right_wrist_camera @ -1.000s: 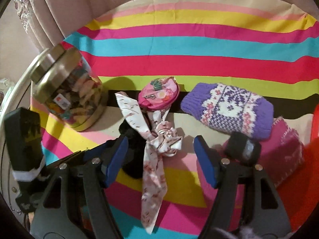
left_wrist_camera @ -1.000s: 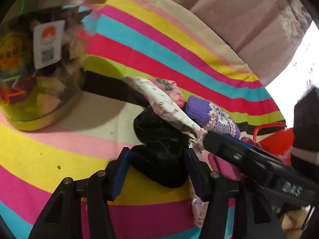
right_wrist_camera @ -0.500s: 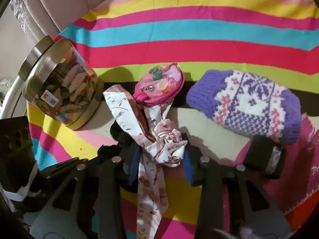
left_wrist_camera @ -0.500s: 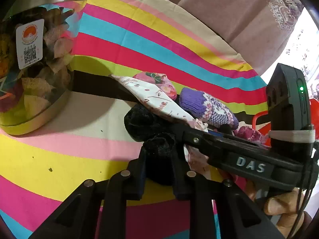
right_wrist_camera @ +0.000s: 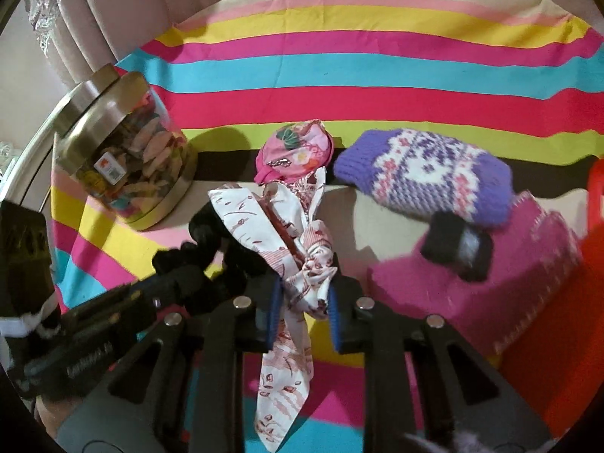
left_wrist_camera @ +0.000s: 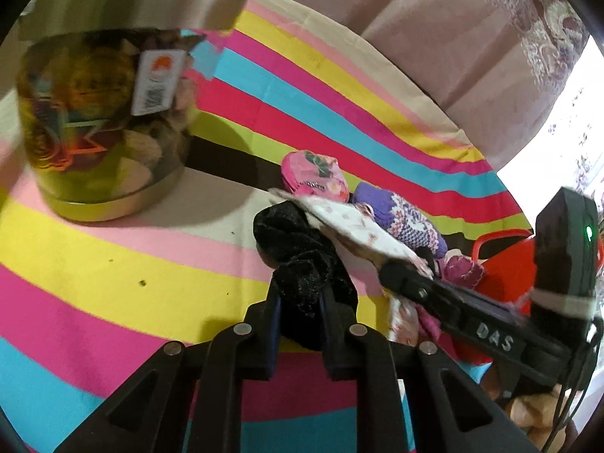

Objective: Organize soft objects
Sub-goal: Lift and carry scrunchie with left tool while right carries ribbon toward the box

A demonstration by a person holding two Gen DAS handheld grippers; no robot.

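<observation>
My left gripper (left_wrist_camera: 300,302) is shut on a black velvet scrunchie (left_wrist_camera: 298,249), lifted a little off the striped cloth; it also shows in the right wrist view (right_wrist_camera: 211,241). My right gripper (right_wrist_camera: 304,294) is shut on the knot of a white floral hair scarf (right_wrist_camera: 287,249), whose tails hang below the jaws; the scarf also shows in the left wrist view (left_wrist_camera: 355,226). Behind lie a pink floral pouch (right_wrist_camera: 294,154), a purple knitted mitten (right_wrist_camera: 426,173) and a pink felt piece (right_wrist_camera: 490,275).
A glass jar (right_wrist_camera: 128,166) with a metal lid stands at the left on the striped cloth (right_wrist_camera: 358,71); it looms close in the left wrist view (left_wrist_camera: 102,109). A small black cylinder (right_wrist_camera: 456,245) lies on the pink felt. A red basket (left_wrist_camera: 506,264) sits at the right. Curtains hang behind.
Both grippers closed from open, the left on the black scrunchie and the right on the floral scarf knot. Both have since lifted their items slightly; the left view swung toward the jar.
</observation>
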